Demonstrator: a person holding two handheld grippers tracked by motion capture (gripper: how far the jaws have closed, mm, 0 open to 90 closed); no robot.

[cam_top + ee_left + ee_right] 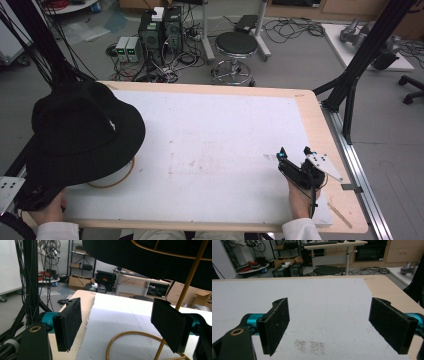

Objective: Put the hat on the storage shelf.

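A wide-brimmed black fabric hat (82, 132) is seen perched on a thin gold wire stand (130, 340) at the white foam mat's (220, 150) left. Both the left gripper (120, 326) and right gripper (329, 323) are held agape, empty. Probably a start; the hat must be approached.

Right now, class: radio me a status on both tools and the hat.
Right tool open, empty, low over white mat. Left tool open beside gold stand. Black hat on stand. Nothing in the way.
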